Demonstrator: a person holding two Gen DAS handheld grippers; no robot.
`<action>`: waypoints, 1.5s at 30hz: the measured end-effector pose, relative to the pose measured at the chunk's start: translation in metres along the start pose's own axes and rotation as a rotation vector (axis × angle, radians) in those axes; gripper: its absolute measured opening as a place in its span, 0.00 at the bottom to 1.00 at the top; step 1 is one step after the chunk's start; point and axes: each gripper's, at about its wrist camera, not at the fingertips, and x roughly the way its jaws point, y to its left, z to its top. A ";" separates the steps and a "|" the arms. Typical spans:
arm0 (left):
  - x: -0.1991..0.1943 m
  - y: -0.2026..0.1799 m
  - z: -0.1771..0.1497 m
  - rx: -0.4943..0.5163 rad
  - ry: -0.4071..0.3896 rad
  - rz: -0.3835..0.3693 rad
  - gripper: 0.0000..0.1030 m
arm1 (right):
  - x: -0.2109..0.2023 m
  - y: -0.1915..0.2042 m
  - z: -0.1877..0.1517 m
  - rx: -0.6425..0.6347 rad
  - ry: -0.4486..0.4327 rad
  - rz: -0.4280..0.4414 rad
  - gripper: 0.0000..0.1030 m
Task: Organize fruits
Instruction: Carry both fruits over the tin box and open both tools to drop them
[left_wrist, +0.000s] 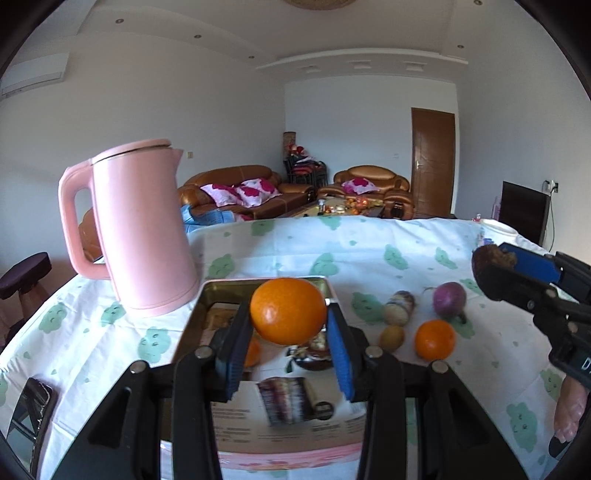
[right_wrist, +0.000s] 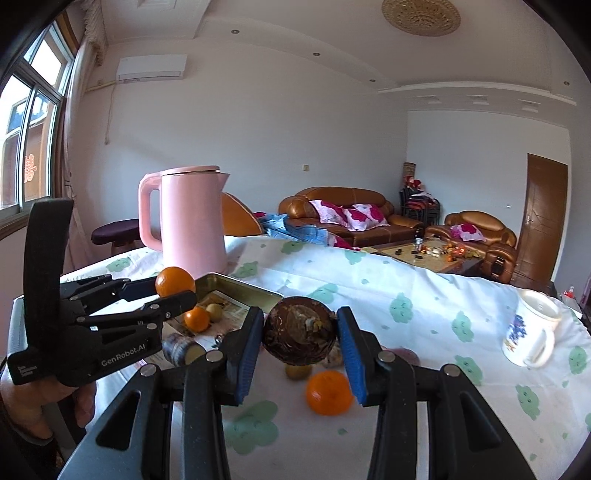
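My left gripper (left_wrist: 290, 328) is shut on an orange (left_wrist: 288, 311) and holds it above a metal tray (left_wrist: 207, 295) lined with printed paper. The tray holds another orange (right_wrist: 196, 318) and a small yellowish fruit (right_wrist: 214, 312). My right gripper (right_wrist: 300, 341) is shut on a dark brown round fruit (right_wrist: 299, 330), held above the table; it also shows in the left wrist view (left_wrist: 495, 260). Loose on the cloth lie an orange (left_wrist: 434, 339), a small yellow-green fruit (left_wrist: 392, 336), a purple round fruit (left_wrist: 448, 299) and a striped brownish one (left_wrist: 399, 306).
A pink kettle (left_wrist: 144, 232) stands left of the tray. A white flowered mug (right_wrist: 532, 328) stands at the table's right. A phone (left_wrist: 31, 410) lies at the left edge. The table has a white cloth with green prints (left_wrist: 332, 251).
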 end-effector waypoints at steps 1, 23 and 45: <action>0.000 0.002 0.000 -0.001 0.003 0.004 0.40 | 0.003 0.002 0.002 -0.002 0.002 0.006 0.42; 0.023 0.037 -0.006 -0.020 0.103 0.041 0.40 | 0.064 0.043 0.017 -0.035 0.082 0.123 0.42; 0.043 0.048 -0.006 -0.036 0.188 0.016 0.40 | 0.101 0.060 0.002 -0.050 0.177 0.161 0.42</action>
